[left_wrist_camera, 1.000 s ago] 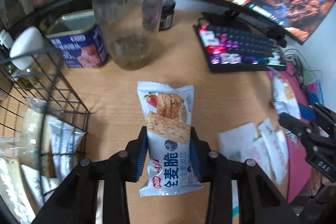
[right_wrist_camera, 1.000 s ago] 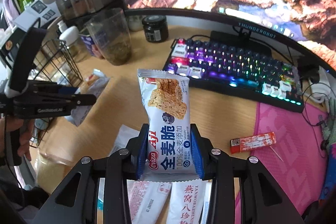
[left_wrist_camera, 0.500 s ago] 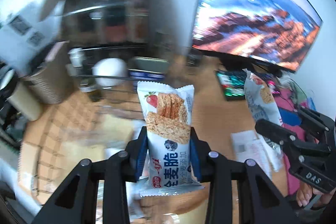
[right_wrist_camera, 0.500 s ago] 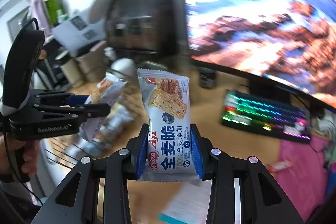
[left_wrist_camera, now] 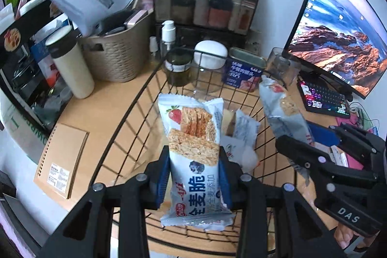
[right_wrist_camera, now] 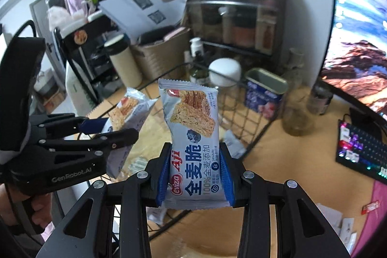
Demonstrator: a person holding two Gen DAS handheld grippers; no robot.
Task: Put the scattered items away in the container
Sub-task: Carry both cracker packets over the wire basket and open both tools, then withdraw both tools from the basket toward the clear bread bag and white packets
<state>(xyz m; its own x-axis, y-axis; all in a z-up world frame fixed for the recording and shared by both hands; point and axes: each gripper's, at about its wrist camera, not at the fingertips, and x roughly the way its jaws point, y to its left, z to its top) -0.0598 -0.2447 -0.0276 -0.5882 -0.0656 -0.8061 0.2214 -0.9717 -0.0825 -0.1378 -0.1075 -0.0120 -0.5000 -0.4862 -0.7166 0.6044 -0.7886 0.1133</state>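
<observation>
My left tool is clamping a cracker packet between its blue pads, holding it upright over the black wire basket. My right tool is gripping a second cracker packet the same way, just beside the basket's rim. Sachets are lying inside the basket on the wooden tabletop. A blue tin and glass jar are standing behind it; the keyboard is sitting well apart.
</observation>
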